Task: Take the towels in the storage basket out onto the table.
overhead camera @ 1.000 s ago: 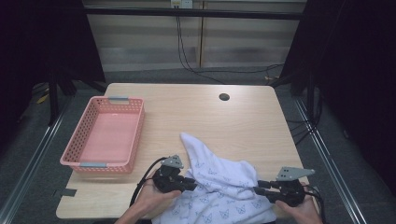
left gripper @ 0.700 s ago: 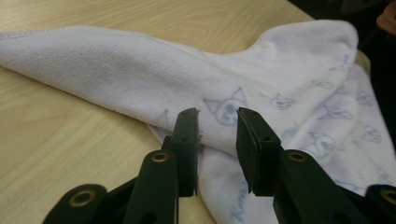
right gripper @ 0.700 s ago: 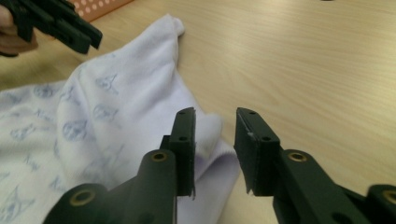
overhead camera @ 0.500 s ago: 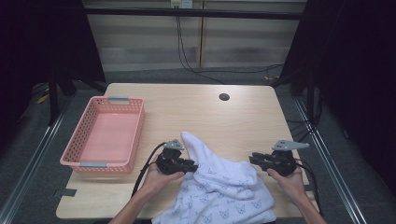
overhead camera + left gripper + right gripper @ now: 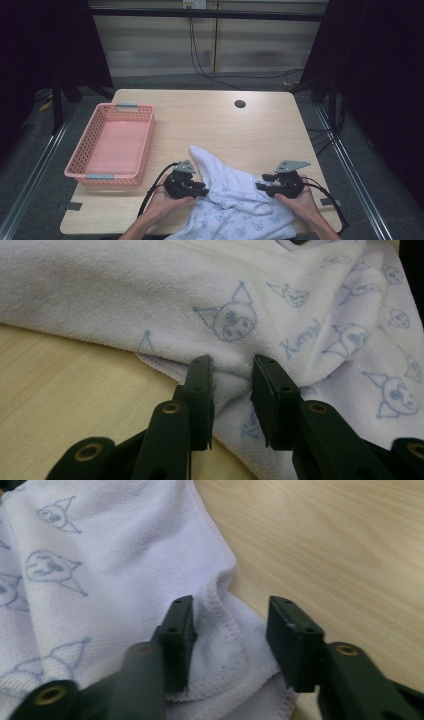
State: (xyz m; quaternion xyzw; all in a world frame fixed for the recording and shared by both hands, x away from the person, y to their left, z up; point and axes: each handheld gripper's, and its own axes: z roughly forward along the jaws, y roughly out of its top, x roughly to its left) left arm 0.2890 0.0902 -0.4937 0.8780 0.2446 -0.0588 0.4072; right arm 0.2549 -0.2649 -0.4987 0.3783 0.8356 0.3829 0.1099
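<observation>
— So, where is the towel [image 5: 235,205] lying?
— On the near half of the tabletop [image 5: 210,125], rumpled, white with pale blue cartoon faces, one corner peaked toward the middle.
— And the left tool [image 5: 232,385]?
— At the cloth's left edge, its jaws narrowed on a bunched fold that fills the gap between them.
— The right tool [image 5: 230,640]?
— Over the hemmed right edge. Its jaws have just been opening; the seam lies between them, one jaw against the cloth, the other standing free above bare wood.
— Anything farther out?
— A pink basket [image 5: 80,160] at the left, well apart, and a dark round hole [image 5: 240,104] near the far edge.
</observation>
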